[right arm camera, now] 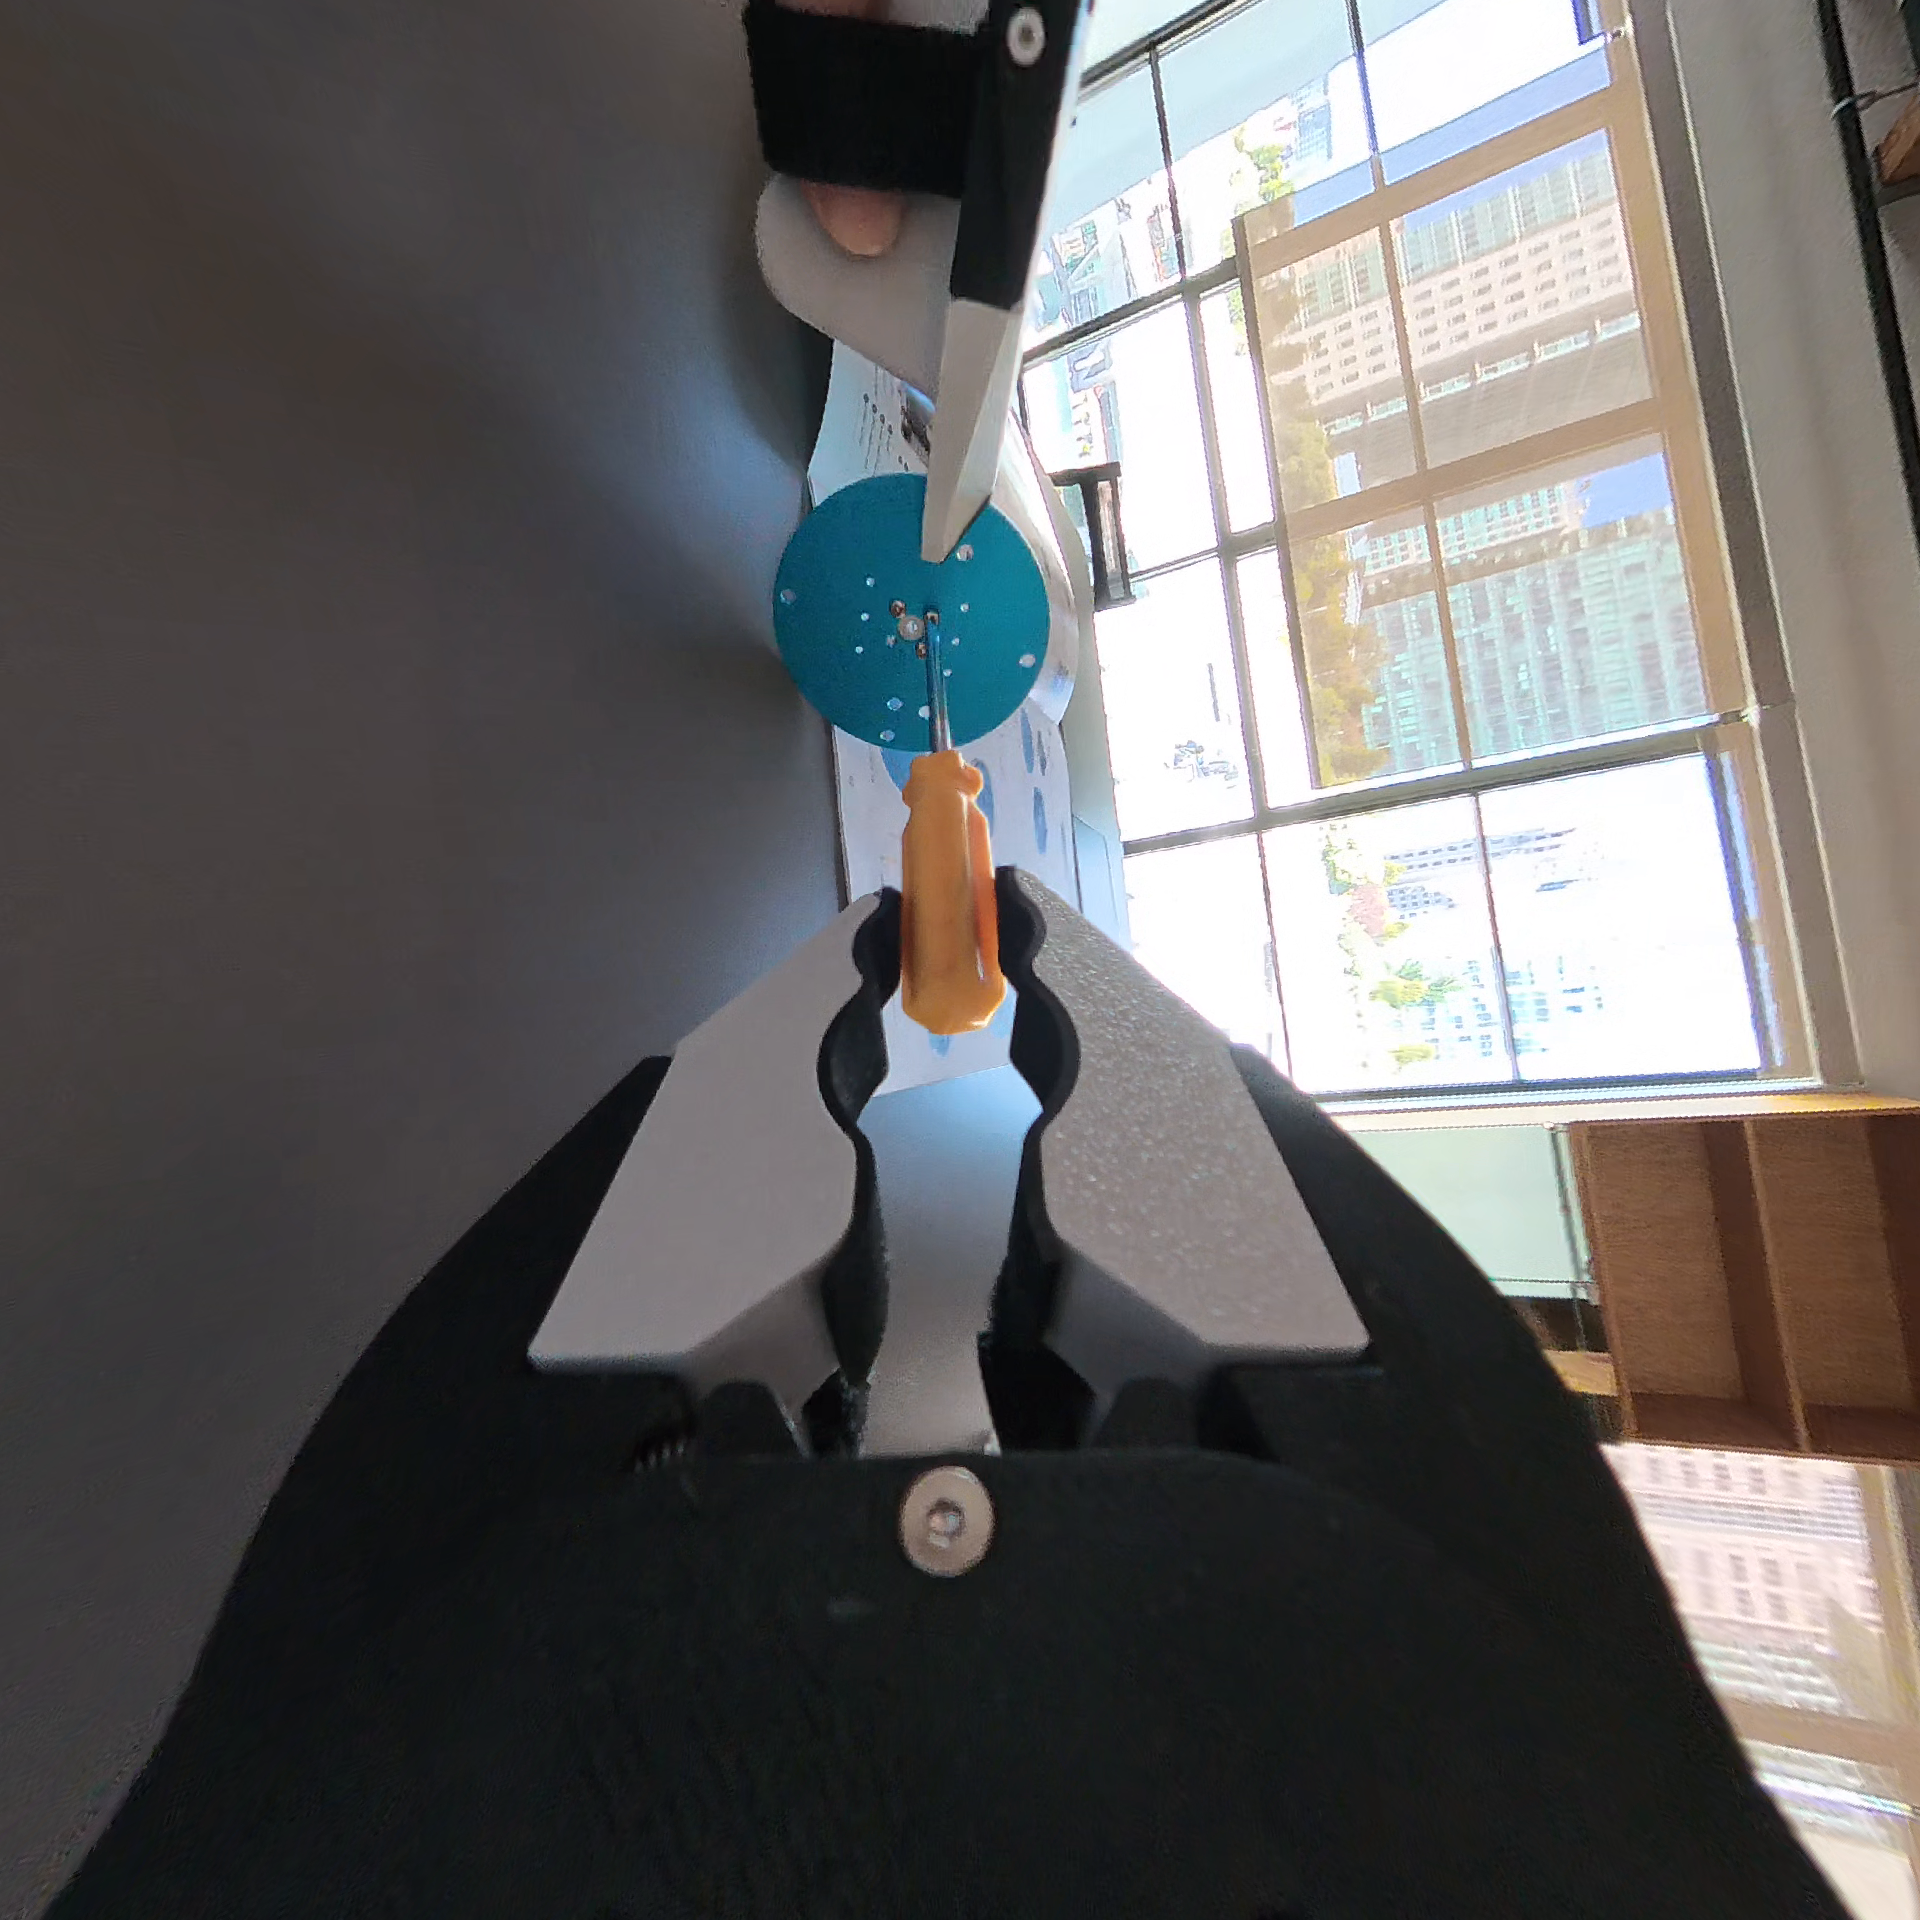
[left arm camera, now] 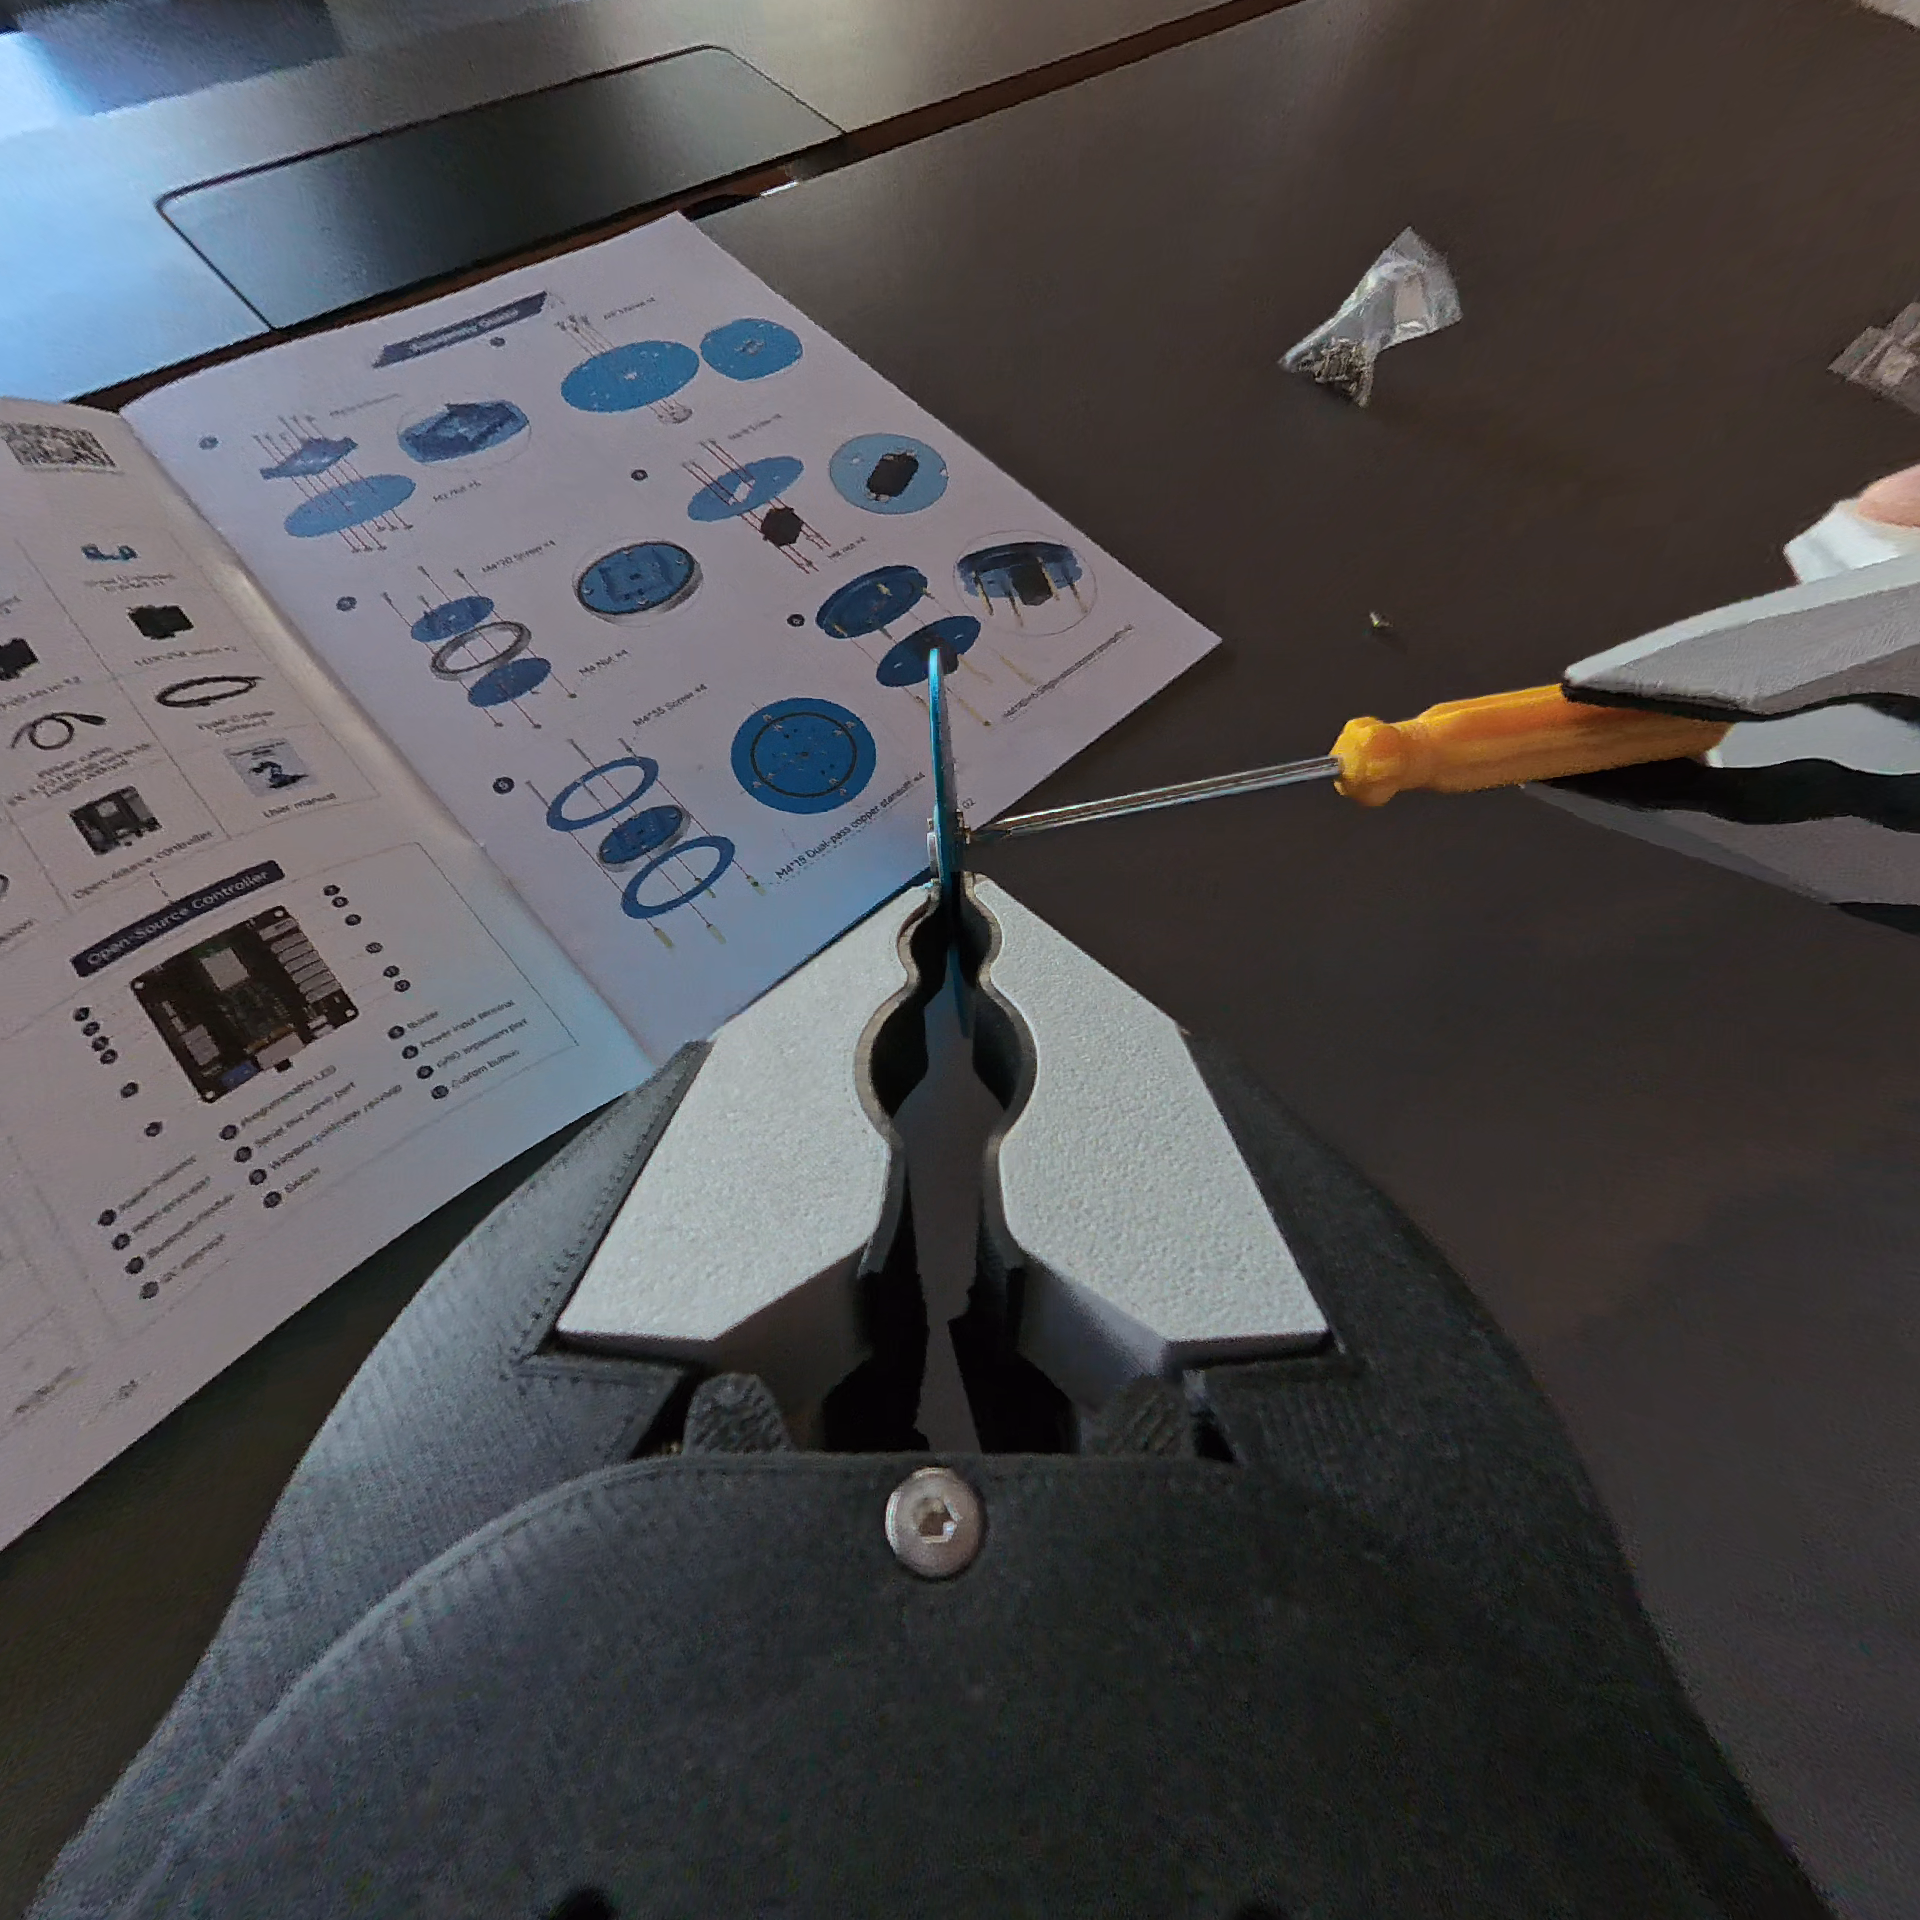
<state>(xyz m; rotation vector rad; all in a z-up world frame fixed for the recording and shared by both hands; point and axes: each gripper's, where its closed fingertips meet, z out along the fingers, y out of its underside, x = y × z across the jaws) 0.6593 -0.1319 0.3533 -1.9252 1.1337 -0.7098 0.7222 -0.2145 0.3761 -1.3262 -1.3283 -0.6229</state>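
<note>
1. One blue disc (left arm camera: 943, 769), round and drilled with small holes, pinched edge-on by the left hand-held gripper (left arm camera: 948, 896) above the surface (left arm camera: 1455, 1143).
2. One orange-handled screwdriver (right arm camera: 948, 914), clamped in the right hand-held gripper (right arm camera: 948, 904), tip at the disc's centre.
3. One open manual (left arm camera: 416, 727); two small bags (left arm camera: 1371, 322) toward the surface's far edge.

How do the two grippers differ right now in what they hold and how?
The left gripper is shut on the thin blue disc, held on edge; the right gripper is shut on the orange screwdriver by its thick handle. The left jaws are nearly closed; the right jaws stand wider apart. Both share grey fingers with black wavy pads.
</note>
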